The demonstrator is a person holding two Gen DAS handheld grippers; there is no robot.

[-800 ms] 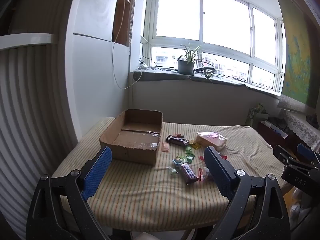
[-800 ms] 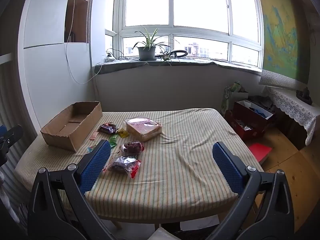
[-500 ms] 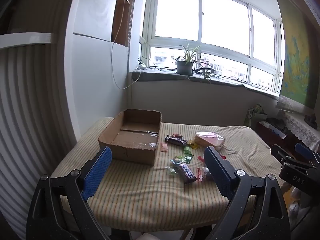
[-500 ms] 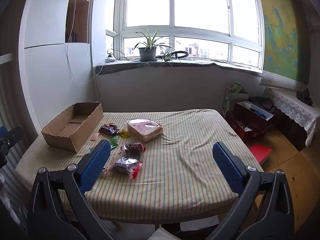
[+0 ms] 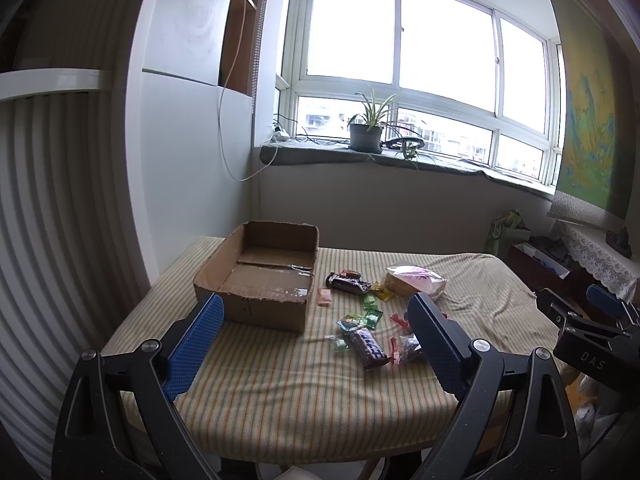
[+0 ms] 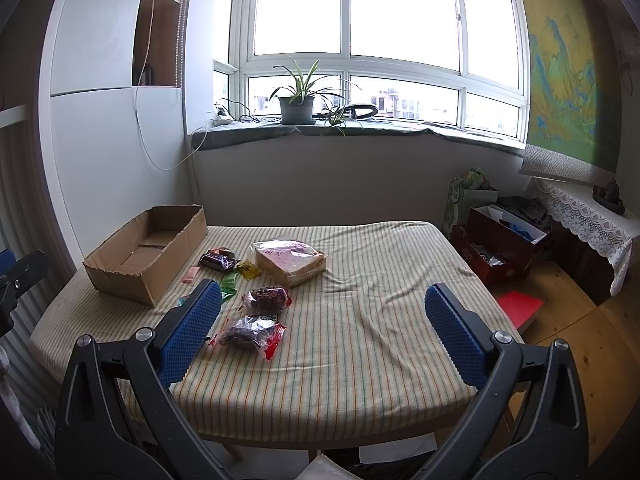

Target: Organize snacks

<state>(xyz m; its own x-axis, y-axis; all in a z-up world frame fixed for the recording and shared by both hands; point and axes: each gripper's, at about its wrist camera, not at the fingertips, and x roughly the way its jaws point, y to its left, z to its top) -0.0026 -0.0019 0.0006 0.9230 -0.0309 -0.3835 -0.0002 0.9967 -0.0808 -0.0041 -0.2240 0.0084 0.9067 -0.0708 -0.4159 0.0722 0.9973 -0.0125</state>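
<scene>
An open, empty cardboard box (image 5: 260,276) (image 6: 148,248) sits at the table's far left. Snacks lie to its right: a dark chocolate bar (image 5: 347,282), a bagged sandwich (image 5: 416,280) (image 6: 290,258), small green and yellow candies (image 5: 370,312), a purple-blue bar (image 5: 368,347), and two clear bags of dark fruit (image 6: 267,299) (image 6: 250,330). My left gripper (image 5: 316,344) is open and empty, above the table's front edge. My right gripper (image 6: 324,332) is open and empty, over the table's front right.
The table wears a striped cloth (image 6: 360,320). A white wall and radiator panel (image 5: 60,220) stand at left. A windowsill with a potted plant (image 6: 296,108) is behind. Red boxes (image 6: 500,248) and a lace-covered cabinet (image 6: 580,220) stand on the floor at right.
Both grippers have pulled back and risen slightly, so the table looks a little lower and farther. Jaws remain open. Nothing on the table moved.
</scene>
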